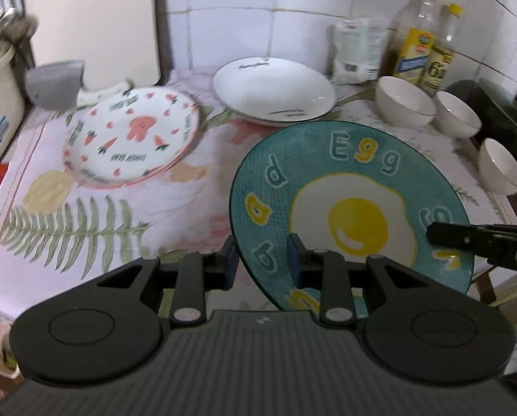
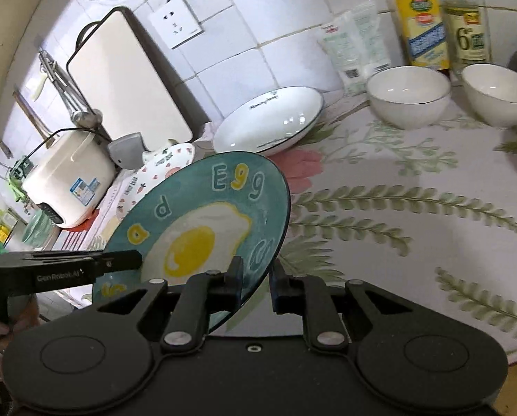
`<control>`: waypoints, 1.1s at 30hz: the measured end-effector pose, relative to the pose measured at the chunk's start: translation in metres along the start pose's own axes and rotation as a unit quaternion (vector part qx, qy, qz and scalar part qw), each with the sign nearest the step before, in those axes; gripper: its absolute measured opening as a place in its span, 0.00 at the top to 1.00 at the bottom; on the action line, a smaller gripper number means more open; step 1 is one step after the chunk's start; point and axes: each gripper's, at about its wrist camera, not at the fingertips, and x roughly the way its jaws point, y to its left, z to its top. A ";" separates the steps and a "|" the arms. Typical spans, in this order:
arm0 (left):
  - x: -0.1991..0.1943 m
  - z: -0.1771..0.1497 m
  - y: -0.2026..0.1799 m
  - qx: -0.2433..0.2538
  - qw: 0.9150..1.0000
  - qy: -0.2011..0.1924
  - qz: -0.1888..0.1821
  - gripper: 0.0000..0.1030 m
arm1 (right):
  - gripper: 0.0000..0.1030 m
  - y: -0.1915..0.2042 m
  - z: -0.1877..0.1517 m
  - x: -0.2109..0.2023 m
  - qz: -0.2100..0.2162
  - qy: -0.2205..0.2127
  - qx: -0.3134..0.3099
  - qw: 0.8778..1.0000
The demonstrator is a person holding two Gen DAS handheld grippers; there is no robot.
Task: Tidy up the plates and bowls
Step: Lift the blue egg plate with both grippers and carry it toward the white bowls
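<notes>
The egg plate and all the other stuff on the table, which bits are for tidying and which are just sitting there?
For the job: egg plate, held by left gripper and right gripper; carrot plates; white plates; white bowls.

Just lying about: oil bottles, rice cooker, cutting board, black pot.

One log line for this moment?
egg plate lifted | left gripper gripping rim | right gripper gripping rim | pink plate on counter

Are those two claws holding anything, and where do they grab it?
Yes: the egg plate, tilted off the table. The left gripper pinches its left rim; the right gripper pinches the opposite rim.
</notes>
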 end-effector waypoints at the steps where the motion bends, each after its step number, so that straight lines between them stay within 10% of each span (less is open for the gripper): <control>1: -0.001 0.001 -0.005 0.005 1.000 -0.002 0.000 0.73 | 0.81 -0.002 0.000 -0.004 -0.001 -0.003 0.003 1.000; 33: 0.091 0.040 -0.066 0.002 0.998 0.044 -0.034 0.73 | 0.77 -0.085 0.024 0.002 -0.035 0.008 -0.024 0.999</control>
